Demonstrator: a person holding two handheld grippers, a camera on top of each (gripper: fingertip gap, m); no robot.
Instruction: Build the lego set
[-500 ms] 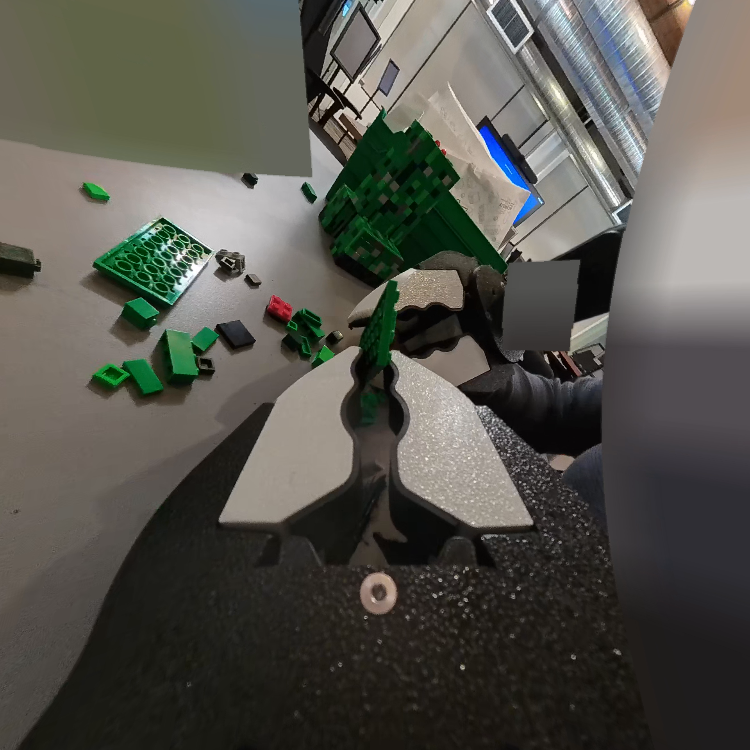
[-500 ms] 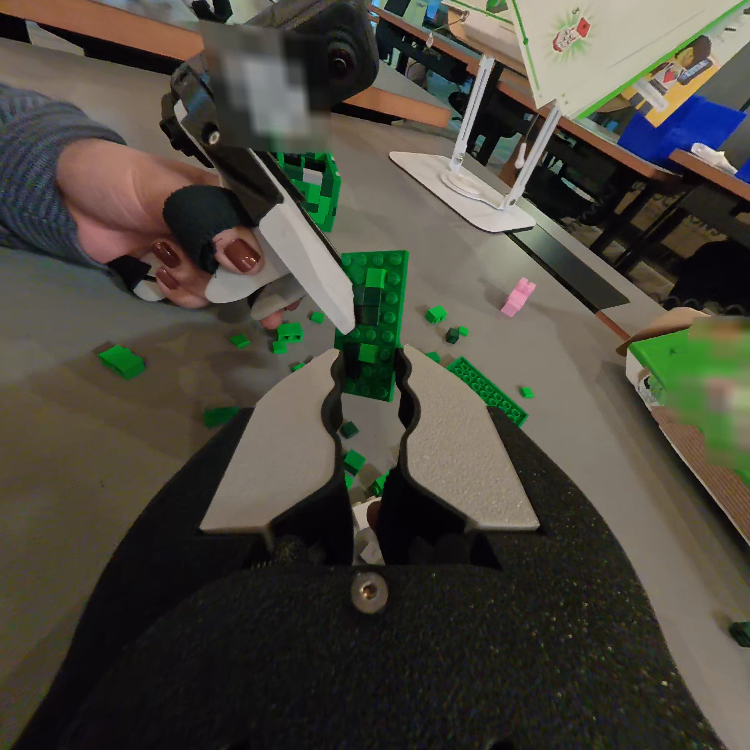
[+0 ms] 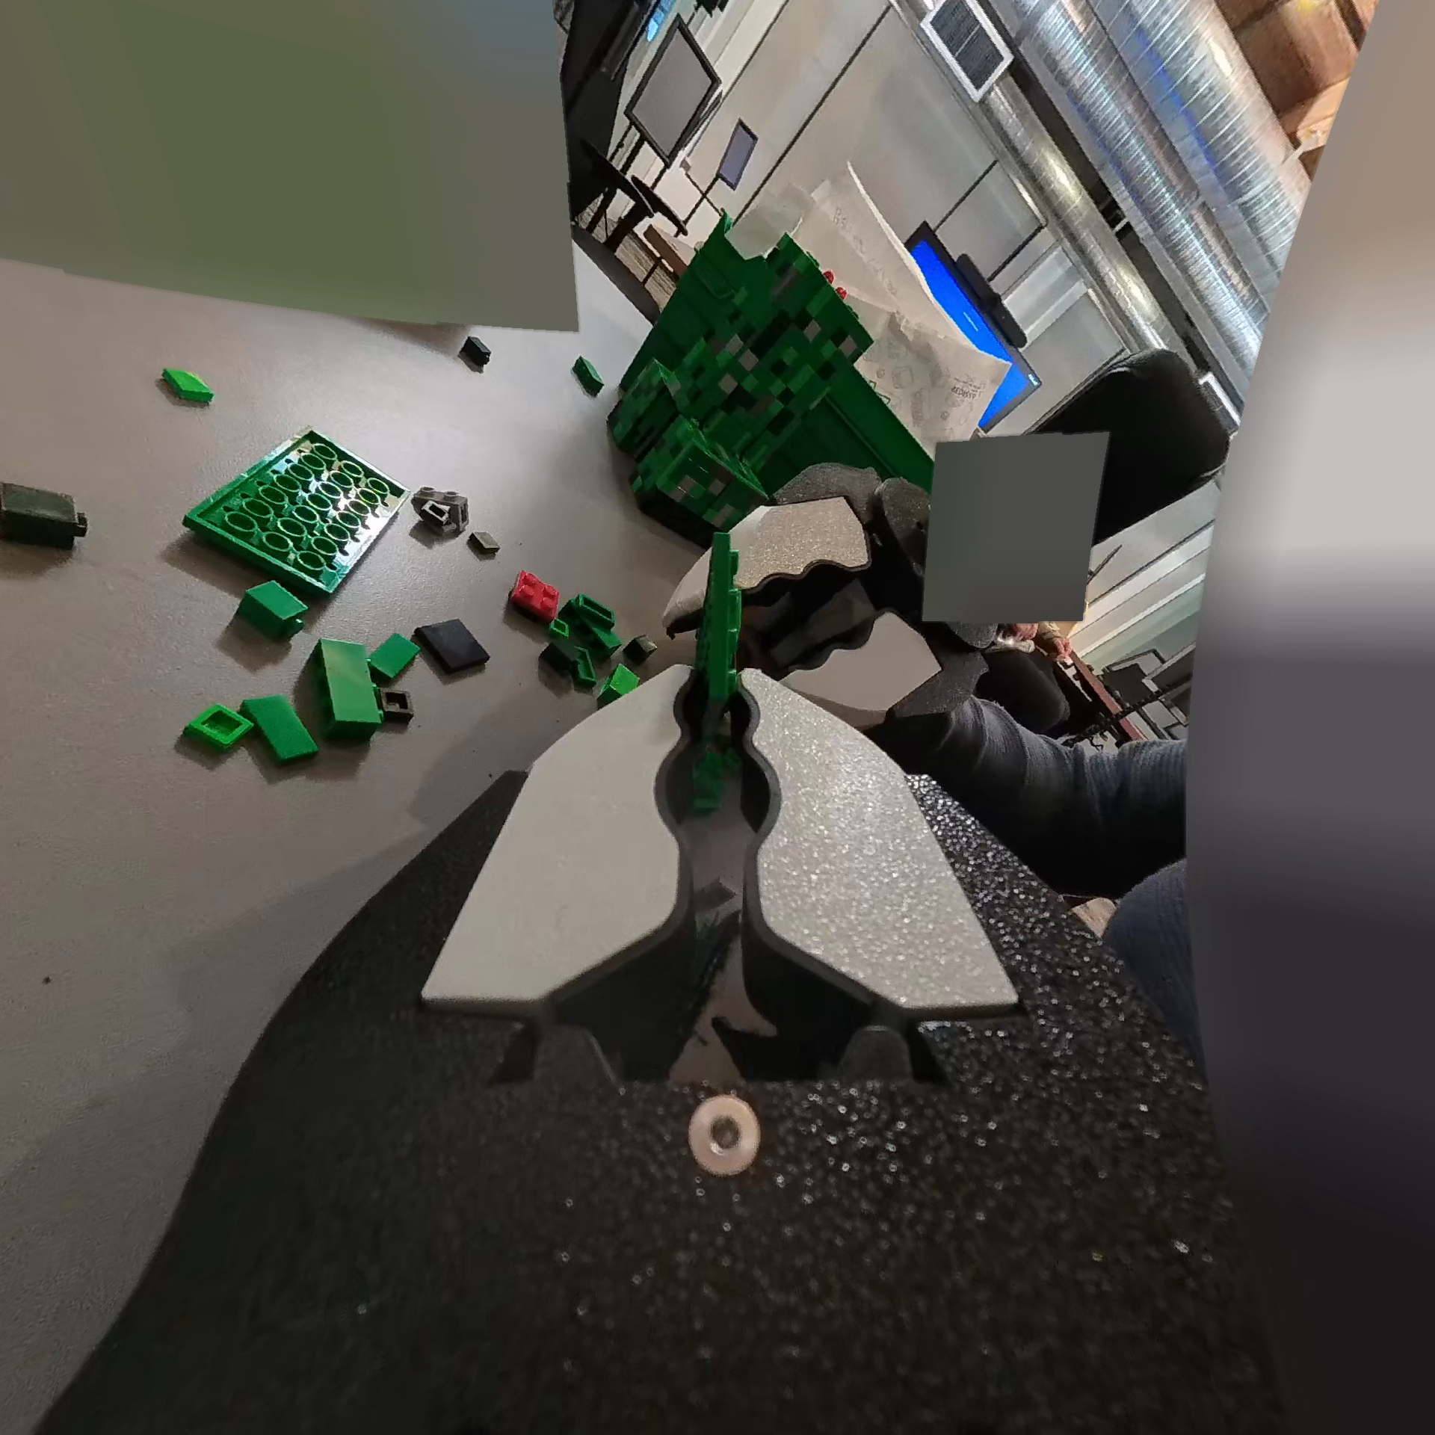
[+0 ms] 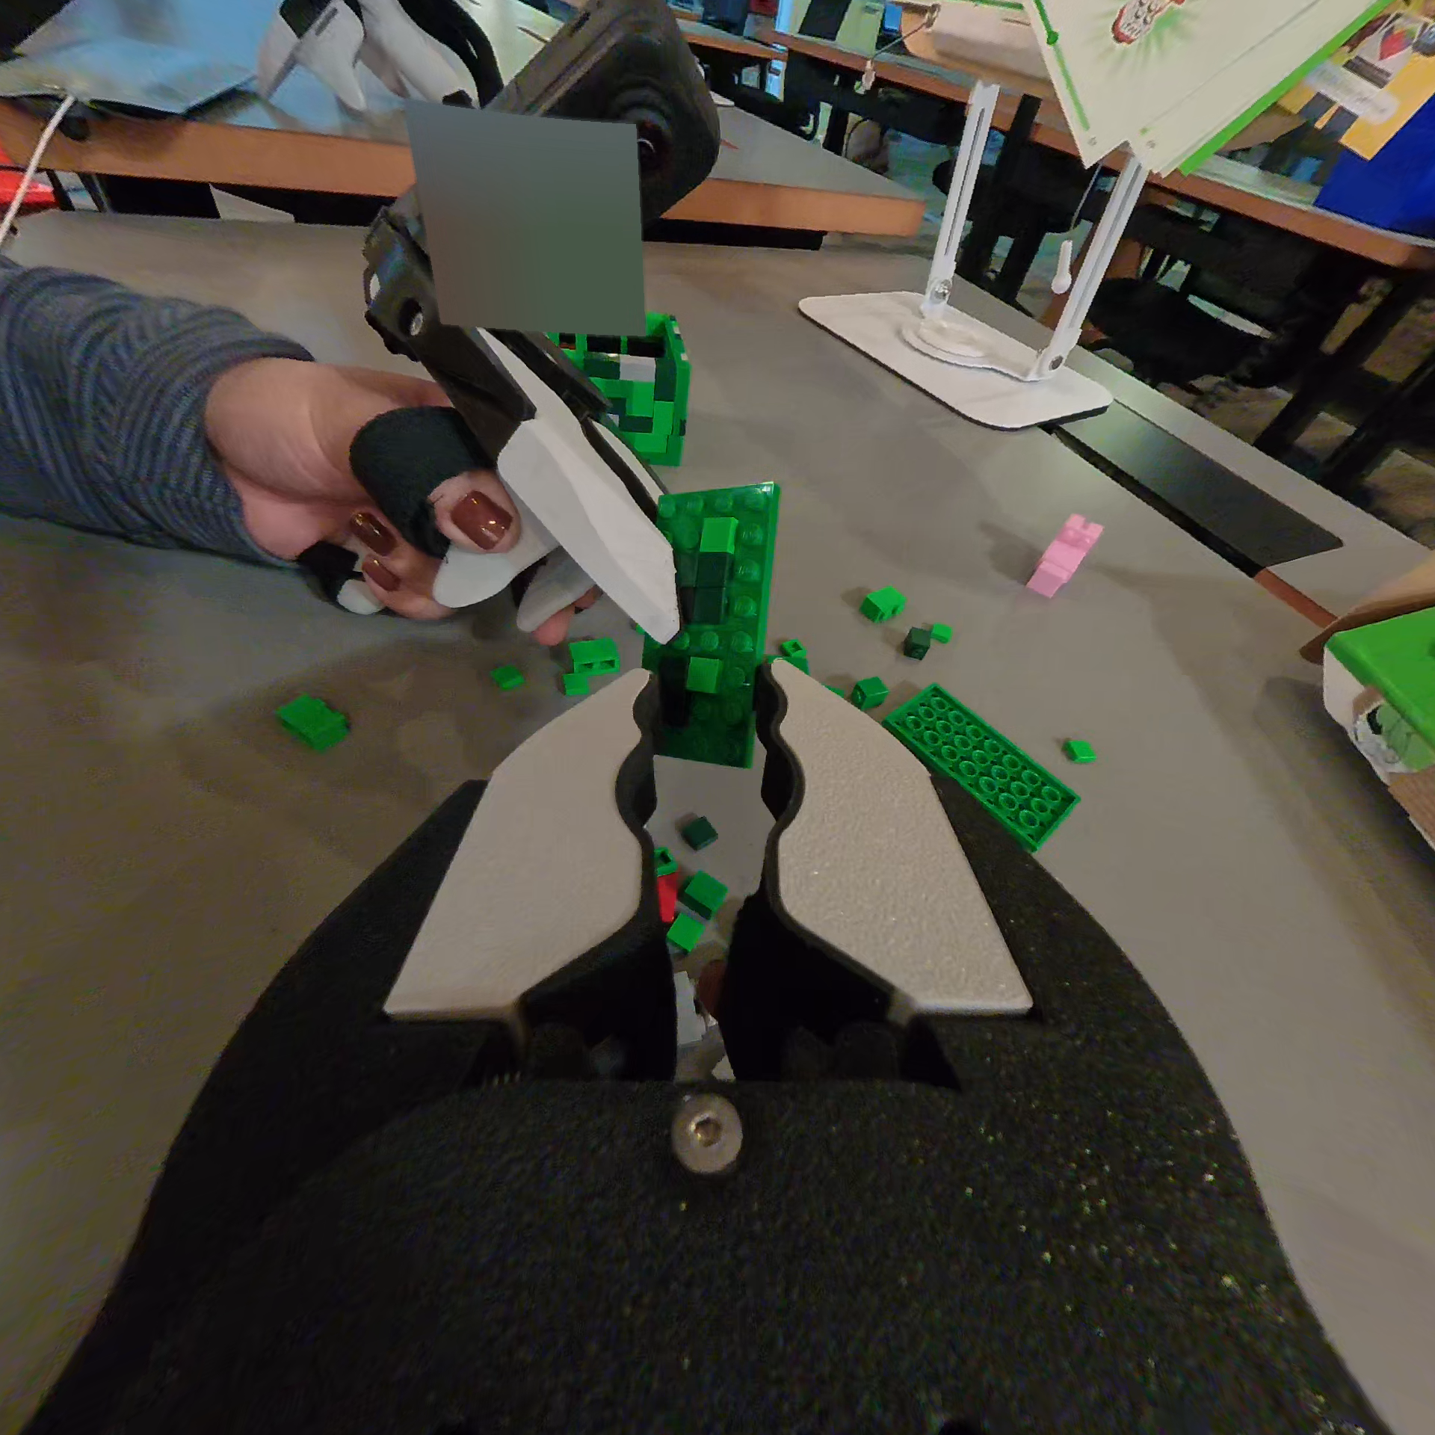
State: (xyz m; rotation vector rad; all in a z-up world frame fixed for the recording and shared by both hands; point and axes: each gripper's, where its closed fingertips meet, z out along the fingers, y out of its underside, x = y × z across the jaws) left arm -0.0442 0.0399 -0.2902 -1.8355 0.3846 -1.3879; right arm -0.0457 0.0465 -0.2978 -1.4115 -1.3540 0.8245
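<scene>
A long green studded plate [image 4: 741, 575] with several small light and dark green bricks on its face is held upright above the grey table [image 4: 233, 815]. In the left wrist view the plate [image 3: 720, 613] shows edge-on. My left gripper [image 3: 710, 687] is shut on it, one finger on each face; in the right wrist view it [image 4: 660, 613] comes in from the upper left. My right gripper [image 4: 705, 683] has its fingers against the two side edges of the plate's lower end. It shows beyond the plate in the left wrist view [image 3: 703, 617].
A built green block structure [image 3: 745, 404] stands behind, also seen in the right wrist view [image 4: 644, 388]. Flipped green plates [image 3: 295, 512] [image 4: 982, 765], a red brick [image 3: 534, 594], a pink piece [image 4: 1064, 555] and loose bricks lie around. A white stand [image 4: 955, 349] and a box [image 4: 1382, 699] are at right. The grippers are tip to tip, or close to it.
The plate has turned more edge-on in the left wrist view. My right gripper's fingers have narrowed slightly around the plate's lower end.
</scene>
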